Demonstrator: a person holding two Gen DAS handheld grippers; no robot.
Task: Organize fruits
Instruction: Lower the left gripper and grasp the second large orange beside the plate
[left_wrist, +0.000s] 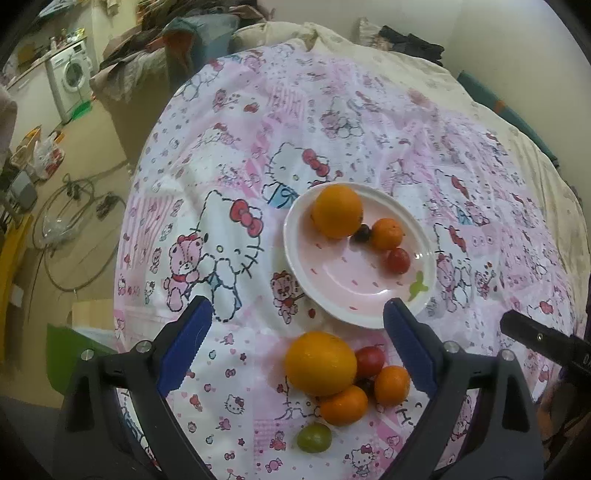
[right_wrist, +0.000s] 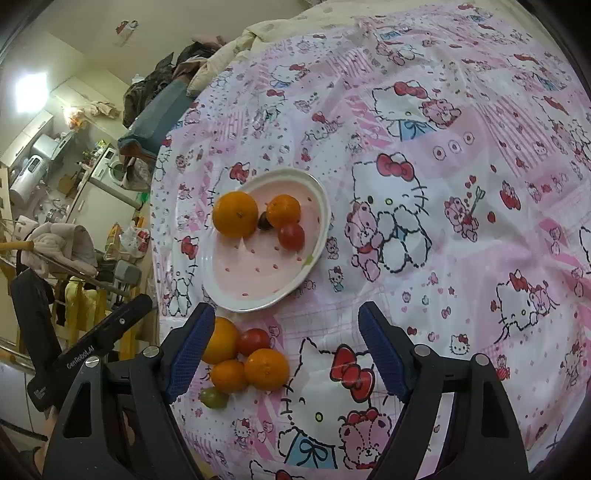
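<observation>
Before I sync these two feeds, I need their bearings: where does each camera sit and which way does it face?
Left wrist: on the left gripper, looking down over the loose fruit pile toward the plate; both blue fingers show, open.
Right wrist: on the right gripper, facing the patterned cloth, plate up-left; its open fingers show.
Shared: plate, pile, cloth; each view catches the other gripper at its edge.

left gripper (left_wrist: 295, 347), right gripper (right_wrist: 286, 350): black plastic frames, blue ribbed jaws, silver screws; white "cenrobot.ai" lettering.

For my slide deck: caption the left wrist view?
Open left gripper above loose fruit pile; plate holds four fruits.
</observation>
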